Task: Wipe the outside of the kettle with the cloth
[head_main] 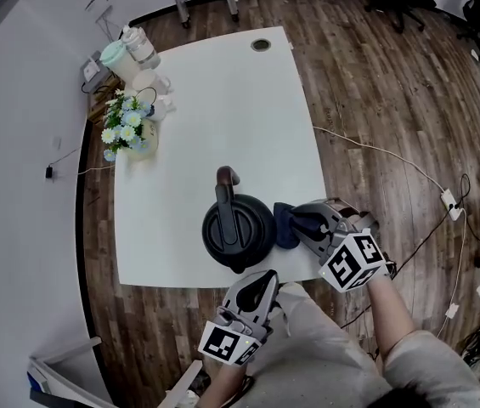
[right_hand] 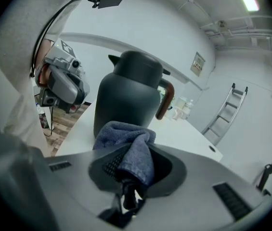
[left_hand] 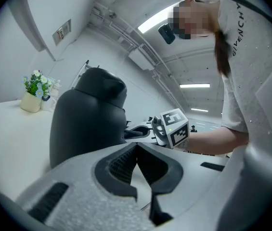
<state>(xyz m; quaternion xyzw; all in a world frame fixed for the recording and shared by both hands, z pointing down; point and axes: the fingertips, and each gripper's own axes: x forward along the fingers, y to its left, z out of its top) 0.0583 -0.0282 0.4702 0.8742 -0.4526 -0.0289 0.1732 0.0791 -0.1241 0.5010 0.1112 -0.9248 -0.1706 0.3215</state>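
Observation:
A black kettle [head_main: 238,228] with a brown handle [head_main: 227,177] stands upright near the front edge of the white table [head_main: 223,100]. My right gripper [head_main: 301,222] is shut on a blue cloth [head_main: 285,224], and the cloth is against the kettle's right side. In the right gripper view the cloth [right_hand: 128,146] bunches between the jaws just short of the kettle [right_hand: 126,100]. My left gripper [head_main: 267,280] hovers at the table's front edge, just in front of the kettle, with its jaws together and nothing in them. Its own view shows the kettle [left_hand: 85,124] close ahead on the left.
A pot of flowers [head_main: 129,134] and several jars and cups [head_main: 138,53] stand at the table's far left corner. A round cable hole [head_main: 261,45] is at the far edge. Cables [head_main: 392,155] run over the wooden floor on the right.

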